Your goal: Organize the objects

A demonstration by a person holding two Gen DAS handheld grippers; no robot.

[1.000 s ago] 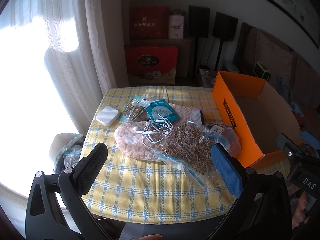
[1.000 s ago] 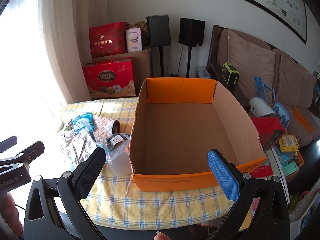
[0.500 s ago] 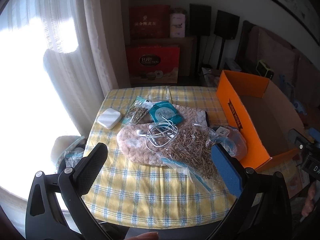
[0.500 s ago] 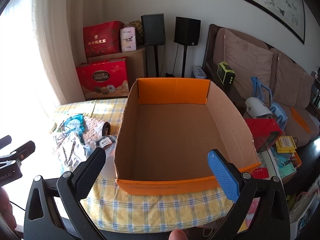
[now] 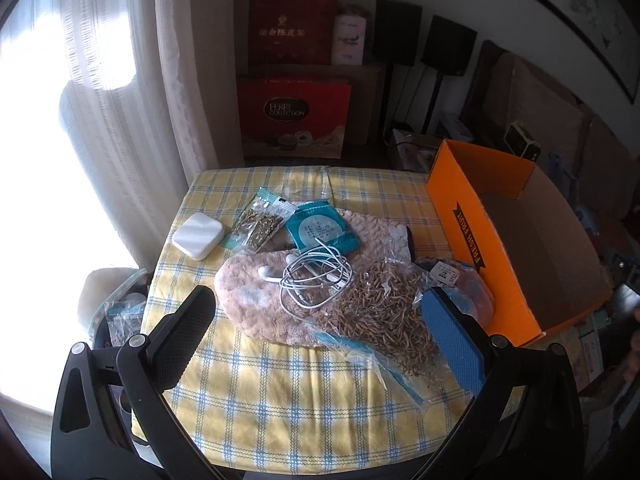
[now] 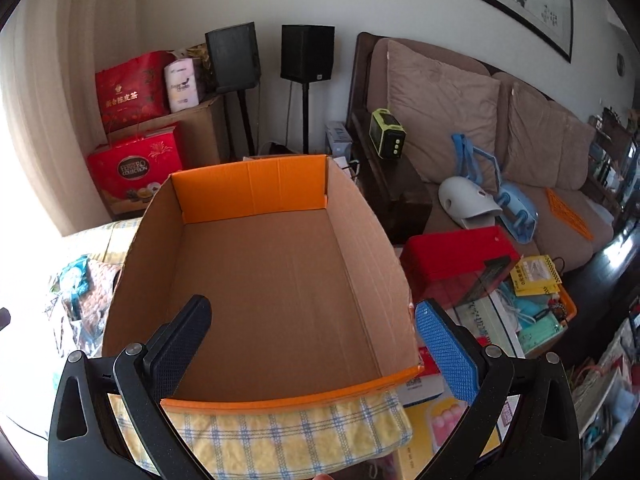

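On the counter, earphones, packets and a pouch are left unsorted, the orange box unfilled, both jaws spread wide, nothing held.

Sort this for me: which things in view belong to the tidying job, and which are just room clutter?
Belongs to the job:
orange box, empty
white earphones
bag of dried strands
teal packet
small herb bag
white case
fluffy pink cloth

Just lying about:
red gift boxes
black speakers
sofa cushions
red case
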